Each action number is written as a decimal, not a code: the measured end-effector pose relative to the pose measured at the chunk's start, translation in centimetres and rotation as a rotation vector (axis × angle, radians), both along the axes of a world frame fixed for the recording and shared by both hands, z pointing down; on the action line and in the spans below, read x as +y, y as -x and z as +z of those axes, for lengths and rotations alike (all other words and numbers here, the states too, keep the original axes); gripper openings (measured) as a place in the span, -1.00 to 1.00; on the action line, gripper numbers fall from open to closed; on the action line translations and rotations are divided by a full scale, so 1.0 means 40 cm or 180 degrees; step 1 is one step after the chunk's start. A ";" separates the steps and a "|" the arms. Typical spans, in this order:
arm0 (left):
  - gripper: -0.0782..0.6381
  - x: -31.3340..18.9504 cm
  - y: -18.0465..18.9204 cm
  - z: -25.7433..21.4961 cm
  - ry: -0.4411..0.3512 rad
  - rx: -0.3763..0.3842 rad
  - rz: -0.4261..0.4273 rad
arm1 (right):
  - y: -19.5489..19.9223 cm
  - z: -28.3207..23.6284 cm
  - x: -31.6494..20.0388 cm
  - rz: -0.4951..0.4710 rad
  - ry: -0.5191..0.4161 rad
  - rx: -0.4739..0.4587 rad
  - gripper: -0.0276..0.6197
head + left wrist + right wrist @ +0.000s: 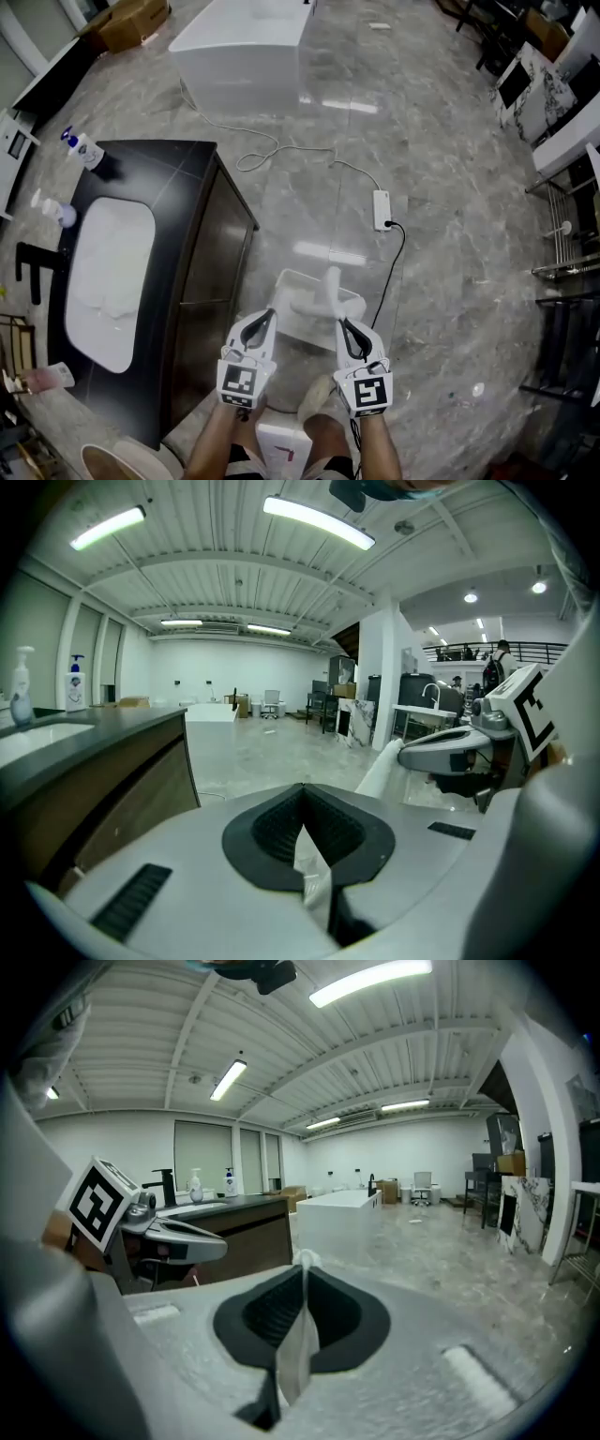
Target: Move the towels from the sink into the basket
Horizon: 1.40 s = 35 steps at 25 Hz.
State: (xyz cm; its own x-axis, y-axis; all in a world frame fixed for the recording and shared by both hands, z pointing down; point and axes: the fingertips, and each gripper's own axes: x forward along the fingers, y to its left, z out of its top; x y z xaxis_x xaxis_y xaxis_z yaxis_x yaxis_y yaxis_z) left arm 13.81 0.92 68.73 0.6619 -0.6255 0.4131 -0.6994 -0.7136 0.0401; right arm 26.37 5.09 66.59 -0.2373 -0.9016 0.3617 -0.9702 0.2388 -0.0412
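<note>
- Bench: black slab-topped cabinet (192, 183), at 9 to 10 o'clock of the two hands in the head view, well apart from them.
- Sink: white oblong basin (148, 246) sunk in the bench top. Its inside is white on white, so whether any cloth remains in it cannot be told.
- Basket: white open-topped plastic basket (298, 277) on the grey marbled floor, at 12 o'clock of both hands, just beyond the tips.
- Towel: white cloth towel (330, 285), held off the floor. One end stands as a pale strip over the basket rim on the right side. Long axis, as judged: across, hand to hand, roughly 3 to 9 o'clock.
- Left hand-held gripper (262, 323): pads pressed together on a fold of the towel (310, 866).
- Right hand-held gripper (347, 330): pads likewise pinching a hanging fold of the towel (298, 1352).
- Governing relation: both hands flank the near edge of the basket, neither clearly nearer. The drop likely wants a short reach toward 12 o'clock before letting go.
</note>
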 end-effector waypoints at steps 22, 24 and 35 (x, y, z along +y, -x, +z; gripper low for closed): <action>-0.74 -0.012 0.027 0.691 0.0504 -0.0095 0.0048 | -0.005 0.837 -0.025 0.0043 0.0756 -0.0047 -0.87; -0.74 -0.011 0.030 0.744 0.0562 -0.0099 0.0033 | 0.001 0.902 -0.025 0.0020 0.0810 -0.0013 -0.87; -0.74 -0.010 0.036 0.955 0.0897 -0.0088 -0.0122 | 0.032 1.224 0.006 0.0049 0.1150 -0.0123 -0.87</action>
State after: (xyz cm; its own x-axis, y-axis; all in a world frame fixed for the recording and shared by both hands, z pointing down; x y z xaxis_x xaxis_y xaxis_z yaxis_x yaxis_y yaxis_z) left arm 12.36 0.53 106.93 0.6261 -0.5077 0.5918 -0.7291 -0.6501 0.2137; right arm 25.10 5.34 115.54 -0.2443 -0.7208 0.6486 -0.9697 0.1875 -0.1569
